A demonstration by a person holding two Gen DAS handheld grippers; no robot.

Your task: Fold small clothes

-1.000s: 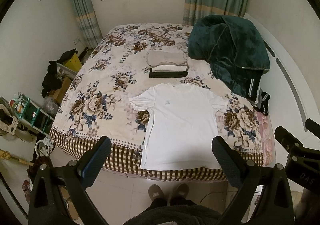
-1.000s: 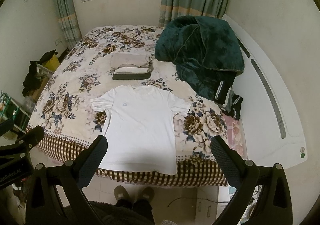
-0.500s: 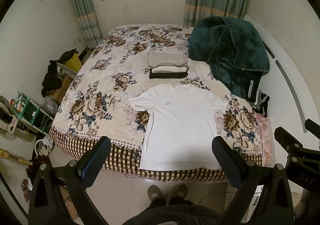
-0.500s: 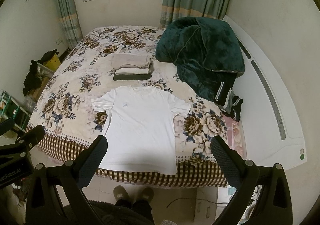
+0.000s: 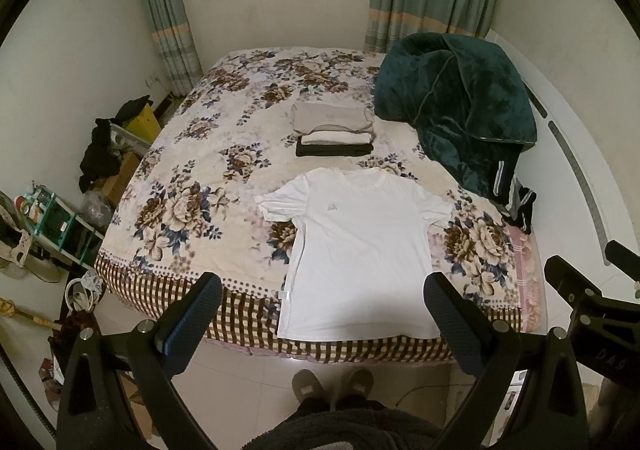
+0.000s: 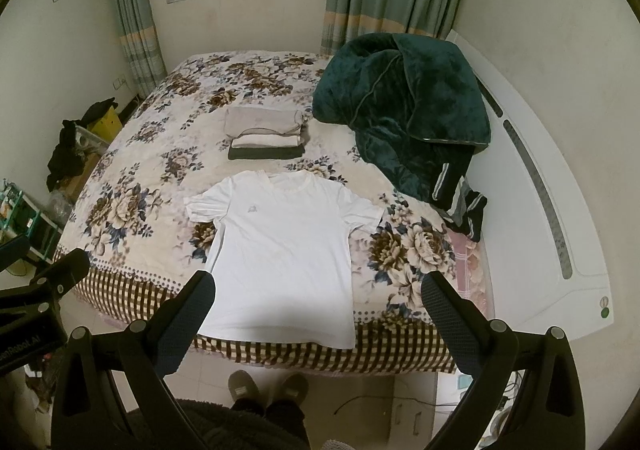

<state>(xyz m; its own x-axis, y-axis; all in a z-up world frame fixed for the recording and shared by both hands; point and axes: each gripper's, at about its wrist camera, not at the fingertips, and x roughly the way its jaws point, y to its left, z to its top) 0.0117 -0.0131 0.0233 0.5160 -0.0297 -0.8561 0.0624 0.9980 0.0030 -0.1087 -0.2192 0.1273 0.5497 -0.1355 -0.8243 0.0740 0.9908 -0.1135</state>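
White tee [image 5: 360, 250] flat on bed [image 5: 192, 210]; left gripper [image 5: 322, 314] & right gripper [image 6: 318, 310] wide, apparently above floor.

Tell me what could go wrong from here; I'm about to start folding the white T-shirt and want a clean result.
The white T-shirt has its hem hanging over the edge of the bed, so a pull toward you could slide it to the floor. The folded stack lies just beyond the collar; pushing the shirt away could disturb it. Both the left gripper and the right gripper are open and off the cloth, so pinching may catch the bedspread too.
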